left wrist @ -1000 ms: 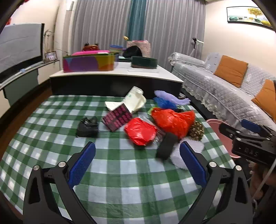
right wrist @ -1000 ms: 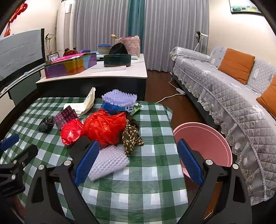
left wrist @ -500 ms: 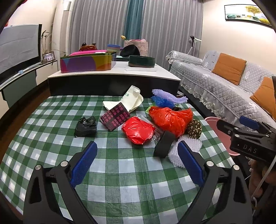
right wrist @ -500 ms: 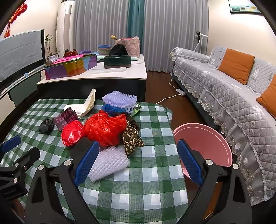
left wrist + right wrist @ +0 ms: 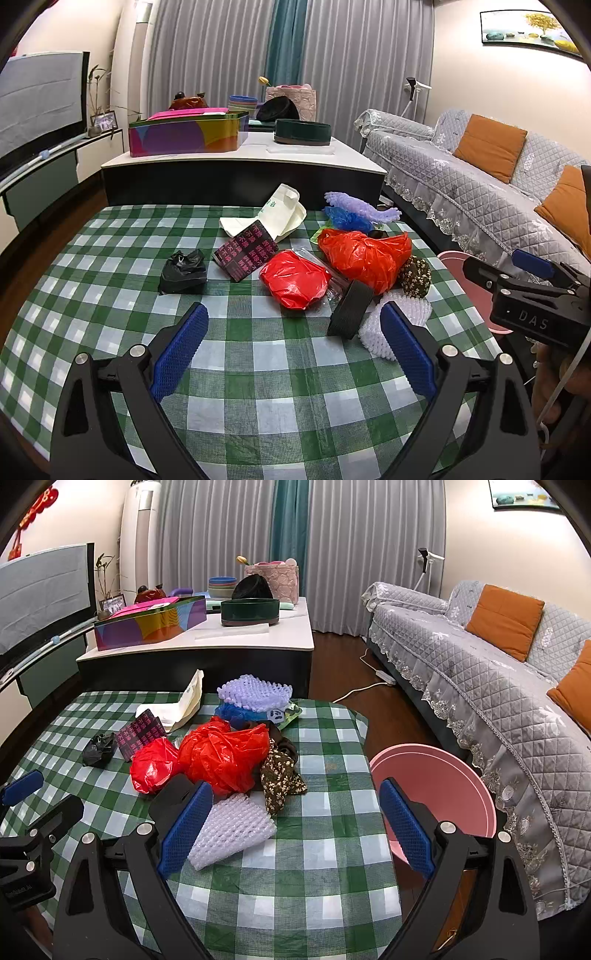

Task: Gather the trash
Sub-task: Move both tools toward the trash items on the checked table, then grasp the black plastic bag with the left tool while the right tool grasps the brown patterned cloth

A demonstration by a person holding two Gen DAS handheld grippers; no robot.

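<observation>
Hovering above the green-and-white checked tablecloth (image 5: 280, 373), the left gripper (image 5: 293, 341) has its ribbed blue pads spread wide with nothing between them. Just ahead lie a flat black block (image 5: 350, 309) and a glossy, crumpled red bag (image 5: 293, 278); a knotted black bag (image 5: 183, 271) sits further left. The right gripper (image 5: 295, 821) is equally agape and empty, its left pad (image 5: 184, 827) just in front of a white foam net sleeve (image 5: 232, 829). Beyond that are a larger orange-red bag (image 5: 225, 755), brown floral cloth (image 5: 280, 775) and a lilac foam net (image 5: 255, 694). A round pink bin (image 5: 436, 794) stands on the floor beside the table, behind the right pad.
</observation>
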